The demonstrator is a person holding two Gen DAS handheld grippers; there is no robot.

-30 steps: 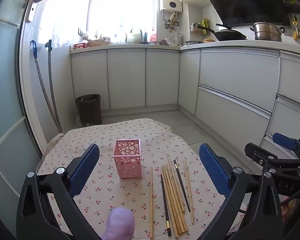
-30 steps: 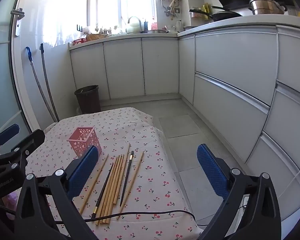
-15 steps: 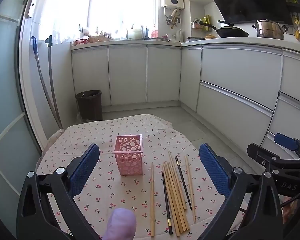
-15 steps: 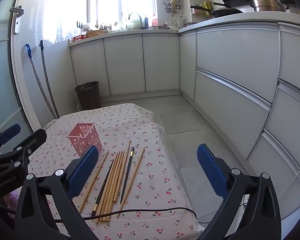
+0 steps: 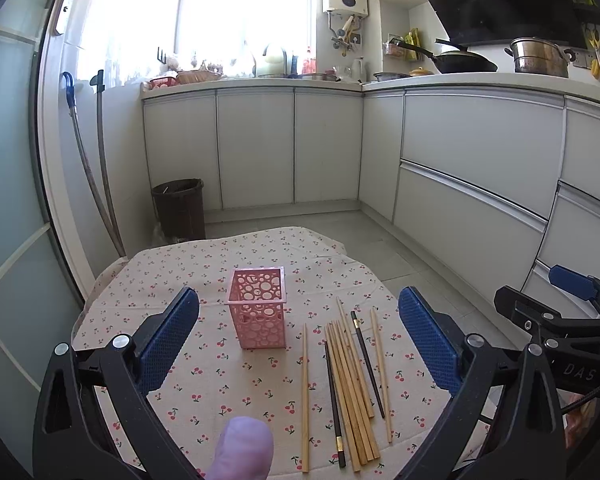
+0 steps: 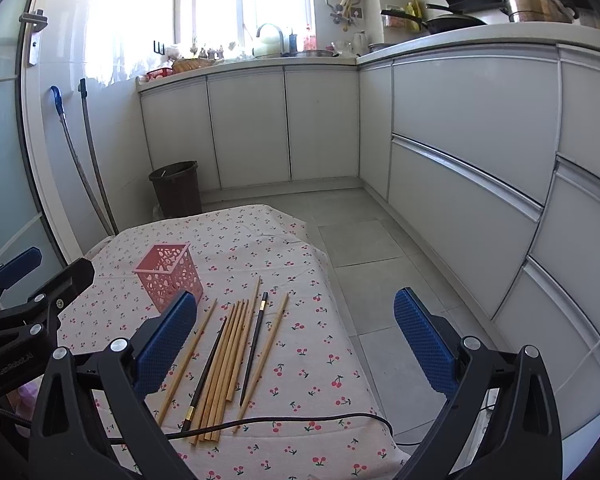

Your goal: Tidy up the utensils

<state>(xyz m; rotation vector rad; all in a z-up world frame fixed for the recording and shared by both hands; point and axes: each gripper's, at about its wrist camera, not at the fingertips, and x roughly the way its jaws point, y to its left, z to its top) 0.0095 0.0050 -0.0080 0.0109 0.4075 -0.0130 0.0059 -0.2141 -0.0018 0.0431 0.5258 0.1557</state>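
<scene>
A pink perforated holder [image 5: 257, 307] [image 6: 167, 281] stands upright and empty-looking on a small table with a cherry-print cloth [image 5: 220, 376] [image 6: 300, 344]. To its right lie several wooden and two dark chopsticks [image 5: 350, 384] [image 6: 228, 356], side by side. My left gripper [image 5: 299, 340] hovers above the near table edge, open, with the holder and chopsticks framed between its blue pads. My right gripper [image 6: 296, 340] is open too, over the table's right edge, chopsticks near its left pad. Each gripper shows at the edge of the other's view.
A black cable [image 6: 284, 424] crosses the cloth's near edge. A fingertip [image 5: 242, 454] shows at the bottom of the left wrist view. A dark bin [image 5: 179, 208] stands by the cabinets [image 5: 256, 148]. Tiled floor [image 6: 364, 240] lies right of the table.
Both cameras have tilted up or lifted slightly, so the table sits a little lower in view. Holder and chopsticks have not moved. Both grippers stay open.
</scene>
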